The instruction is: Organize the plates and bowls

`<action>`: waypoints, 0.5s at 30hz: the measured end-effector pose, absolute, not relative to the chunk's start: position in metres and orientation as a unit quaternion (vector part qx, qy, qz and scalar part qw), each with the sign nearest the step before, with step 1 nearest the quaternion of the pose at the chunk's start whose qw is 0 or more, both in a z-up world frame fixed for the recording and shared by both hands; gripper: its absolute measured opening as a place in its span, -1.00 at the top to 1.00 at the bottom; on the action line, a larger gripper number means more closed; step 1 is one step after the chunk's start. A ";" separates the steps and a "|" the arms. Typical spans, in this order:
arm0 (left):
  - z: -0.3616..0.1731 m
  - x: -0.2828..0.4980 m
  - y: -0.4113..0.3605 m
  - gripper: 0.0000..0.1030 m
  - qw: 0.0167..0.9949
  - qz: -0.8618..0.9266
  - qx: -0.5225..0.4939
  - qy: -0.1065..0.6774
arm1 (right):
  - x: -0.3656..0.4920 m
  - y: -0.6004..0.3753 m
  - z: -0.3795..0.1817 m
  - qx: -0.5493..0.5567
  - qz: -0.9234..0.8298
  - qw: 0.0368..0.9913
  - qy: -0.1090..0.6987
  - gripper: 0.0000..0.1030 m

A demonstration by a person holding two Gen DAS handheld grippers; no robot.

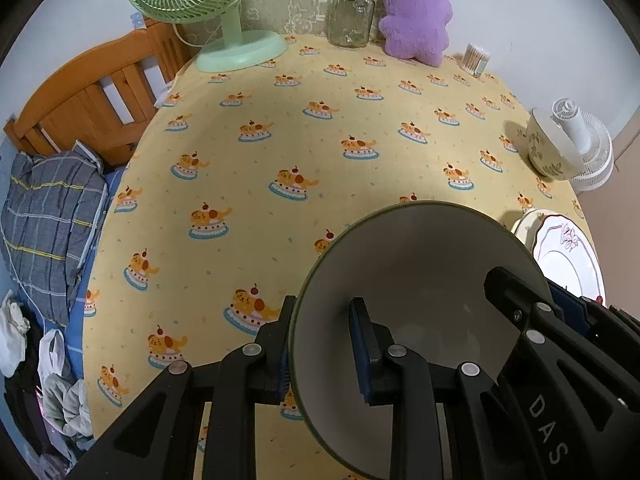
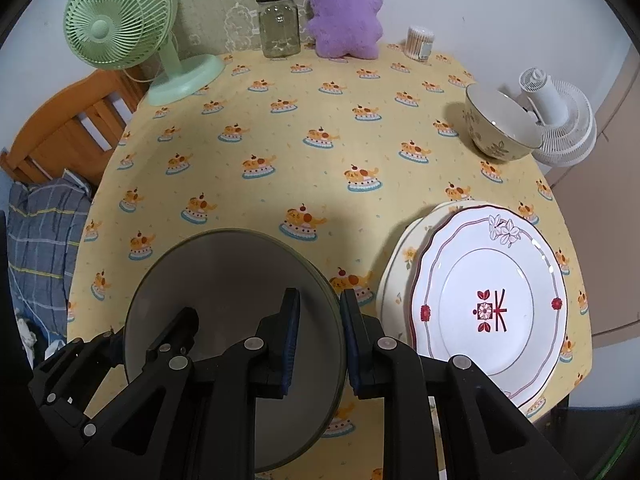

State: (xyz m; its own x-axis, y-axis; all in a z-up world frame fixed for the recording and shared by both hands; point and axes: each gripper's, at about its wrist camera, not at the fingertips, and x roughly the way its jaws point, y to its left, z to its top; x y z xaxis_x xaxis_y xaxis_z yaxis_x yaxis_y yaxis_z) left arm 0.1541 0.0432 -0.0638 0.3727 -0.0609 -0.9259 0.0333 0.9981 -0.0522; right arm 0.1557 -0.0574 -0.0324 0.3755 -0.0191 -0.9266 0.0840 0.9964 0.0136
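Both tongs pinch one large grey bowl (image 1: 420,280) between us — our left tongs (image 1: 320,344) clamp its left rim, our right tongs (image 2: 320,340) its right rim. We hold it over the yellow tabletop (image 2: 280,140), just left of the stacked plates (image 2: 492,304); a floral bowl (image 2: 500,124) sits well apart.

glossy ceramic plate (image 2: 490,308); printed cloth tablecloth (image 2: 280,152); glass jar (image 2: 279,26).

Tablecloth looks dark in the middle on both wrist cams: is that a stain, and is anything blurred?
Left wrist: a soft shadow, no stain, on the tablecloth beyond the held bowl; the picture is sharp, fisheye-bent at the edges. Right wrist: same shadow; plate evenly lit.
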 end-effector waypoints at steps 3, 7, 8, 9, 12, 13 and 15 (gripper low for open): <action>-0.067 0.156 0.042 0.54 0.824 -0.032 -0.013 0.565 | 0.158 -0.059 -0.035 0.028 -0.034 0.828 0.559 0.53; -0.070 0.158 0.039 0.54 0.826 -0.035 -0.004 0.563 | 0.159 -0.062 -0.039 0.030 -0.037 0.828 0.559 0.53; -0.070 0.158 0.038 0.54 0.826 -0.036 -0.001 0.562 | 0.159 -0.062 -0.039 0.030 -0.037 0.828 0.559 0.54; -0.070 0.158 0.038 0.54 0.827 -0.036 0.001 0.561 | 0.159 -0.063 -0.040 0.030 -0.037 0.828 0.558 0.54; -0.071 0.159 0.038 0.54 0.827 -0.038 0.005 0.561 | 0.159 -0.063 -0.041 0.029 -0.037 0.828 0.559 0.54; -0.070 0.158 0.038 0.54 0.827 -0.039 0.006 0.561 | 0.158 -0.062 -0.041 0.028 -0.038 0.828 0.559 0.54; -0.070 0.158 0.038 0.54 0.826 -0.042 0.006 0.562 | 0.159 -0.063 -0.041 0.028 -0.037 0.828 0.559 0.54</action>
